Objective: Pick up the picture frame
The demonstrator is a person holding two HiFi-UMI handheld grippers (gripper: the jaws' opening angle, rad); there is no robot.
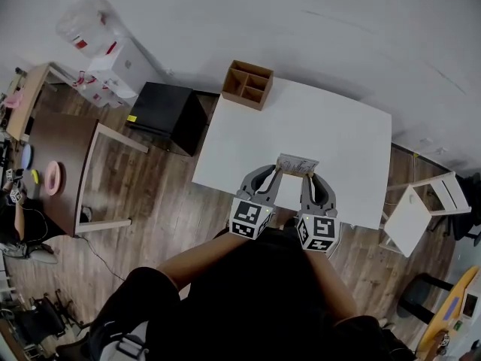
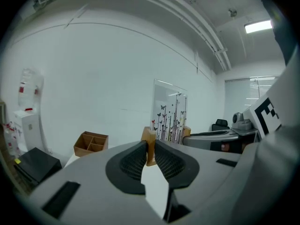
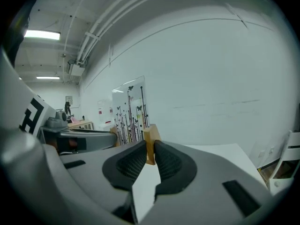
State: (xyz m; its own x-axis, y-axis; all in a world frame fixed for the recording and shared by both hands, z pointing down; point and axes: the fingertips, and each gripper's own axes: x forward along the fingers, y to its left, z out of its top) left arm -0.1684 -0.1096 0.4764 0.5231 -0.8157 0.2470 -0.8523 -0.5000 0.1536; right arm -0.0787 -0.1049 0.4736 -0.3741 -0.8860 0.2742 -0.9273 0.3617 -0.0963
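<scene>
As the left gripper (image 2: pixel 150 146) pinches one end of the picture frame (image 1: pixel 297 164) and the right gripper (image 3: pixel 150 146) pinches the other, it stands upright between them over the white table's (image 1: pixel 331 126) near edge. Bare tabletop lies ahead, with the wooden organizer (image 1: pixel 247 84) well apart at the far left corner.

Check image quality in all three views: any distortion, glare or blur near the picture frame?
Head view: evenly lit and sharp, table edges slightly bowed, picture frame small. Left gripper view: heavy fisheye, dark corners, ceiling light blown out, the frame's printed panel crisp. Right gripper view: same fisheye, wall lines curved, frame sharp, no motion blur.
</scene>
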